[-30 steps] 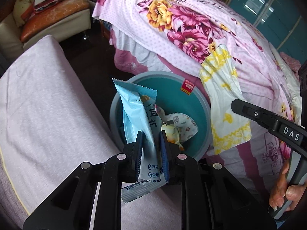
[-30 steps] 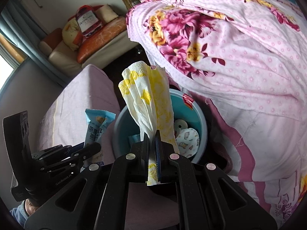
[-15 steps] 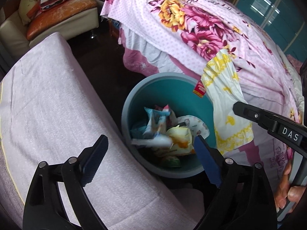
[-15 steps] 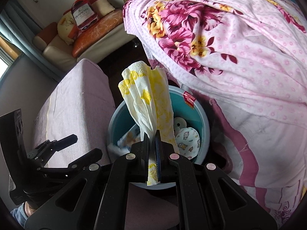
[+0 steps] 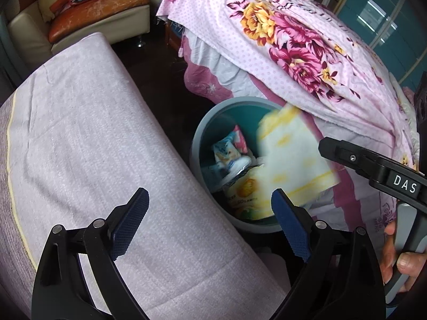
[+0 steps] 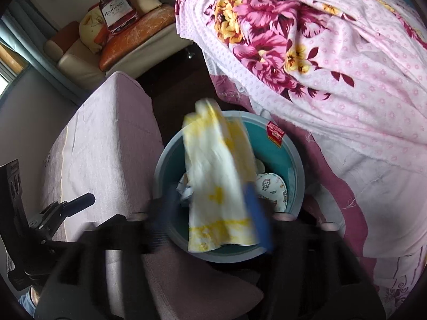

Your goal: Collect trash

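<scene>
Since a second before, we had dropped the wrapper; our right gripper [image 6: 213, 213] fingers had just been spreading, the napkin [image 6: 218, 186] loose between them, pointing toward twelve over the bin [image 6: 296, 165]; left gripper [image 5: 210, 224] fingers spread, empty.

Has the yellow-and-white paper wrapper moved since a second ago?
Yes. The yellow-and-white paper wrapper has left the right tool, whose jaws have just been opening, and is tipping down toward the round teal plastic bin.
</scene>
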The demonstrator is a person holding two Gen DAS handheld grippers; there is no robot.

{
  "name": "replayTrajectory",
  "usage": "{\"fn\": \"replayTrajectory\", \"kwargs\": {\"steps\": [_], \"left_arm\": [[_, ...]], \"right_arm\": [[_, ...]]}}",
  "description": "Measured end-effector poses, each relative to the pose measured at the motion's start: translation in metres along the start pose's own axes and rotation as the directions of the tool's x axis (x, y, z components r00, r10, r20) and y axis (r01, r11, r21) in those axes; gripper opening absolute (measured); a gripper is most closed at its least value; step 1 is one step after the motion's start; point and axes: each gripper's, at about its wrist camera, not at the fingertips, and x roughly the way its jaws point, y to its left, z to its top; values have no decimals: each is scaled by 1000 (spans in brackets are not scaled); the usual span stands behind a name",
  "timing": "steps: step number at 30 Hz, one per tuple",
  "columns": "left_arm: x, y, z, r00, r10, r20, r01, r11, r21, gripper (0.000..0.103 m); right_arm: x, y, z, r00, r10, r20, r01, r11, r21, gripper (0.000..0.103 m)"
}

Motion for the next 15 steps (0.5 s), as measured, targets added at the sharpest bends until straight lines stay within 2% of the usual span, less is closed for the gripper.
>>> {"fn": "replayTrajectory", "kwargs": {"steps": [3,6,8,15], "left_arm": [[-7,4,-3,1000,9,7,-9,1000,-14,93],[-17,11,-7,1000,20,16,-19,999,-33,95],[-24,15,-9,999,30,25,-28,998,-47,96],[-49,33,-25,998,47,50,-41,994,-100,99]], "right_arm": [[-4,4,-2,1000,-5,5,5,1000,0,72],[-11,11,-5,1000,-11,16,12,1000,-9,76],[-18,14,-8,999,-16,28,16,1000,-17,86],[-39,37,-19,997,-56,58,60,996,-68,94]]}}
